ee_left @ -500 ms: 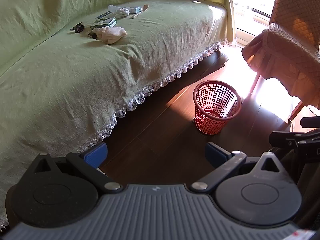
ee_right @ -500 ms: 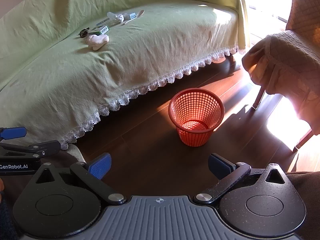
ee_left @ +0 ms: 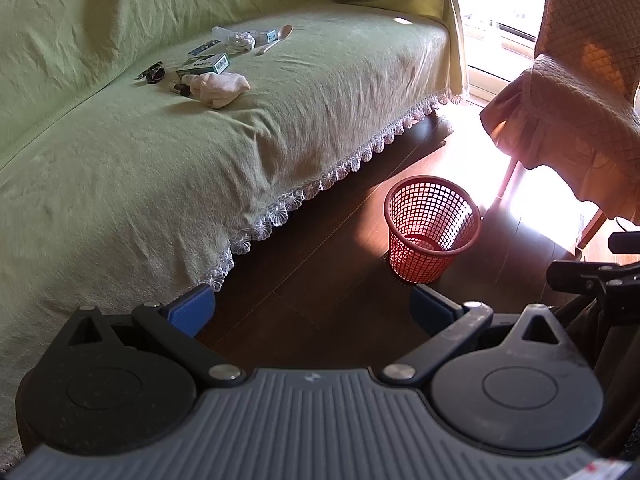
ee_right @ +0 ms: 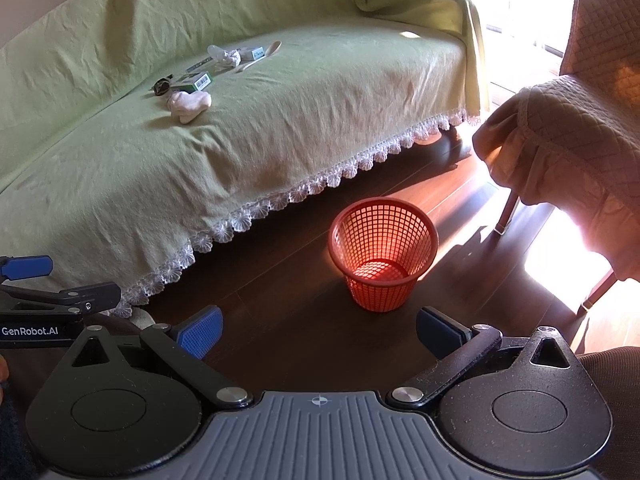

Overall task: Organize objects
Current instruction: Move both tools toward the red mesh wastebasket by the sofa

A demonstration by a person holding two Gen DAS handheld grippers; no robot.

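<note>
A green-covered sofa (ee_left: 280, 128) fills the far left, and a cluster of small things lies far back on its seat. The red mesh basket (ee_right: 382, 254) stands upright on the dark wood floor (ee_left: 320, 280), near the sofa's lace hem, mouth up. In the cluster a white sock (ee_left: 220, 87) lies nearest, a green box (ee_left: 203, 65) just behind it, and a wooden spoon (ee_left: 276, 38) points its bowl far-right. The left gripper (ee_left: 312, 312) and right gripper (ee_right: 320, 330) hang over the floor, jaws spread wide, holding nothing.
</note>
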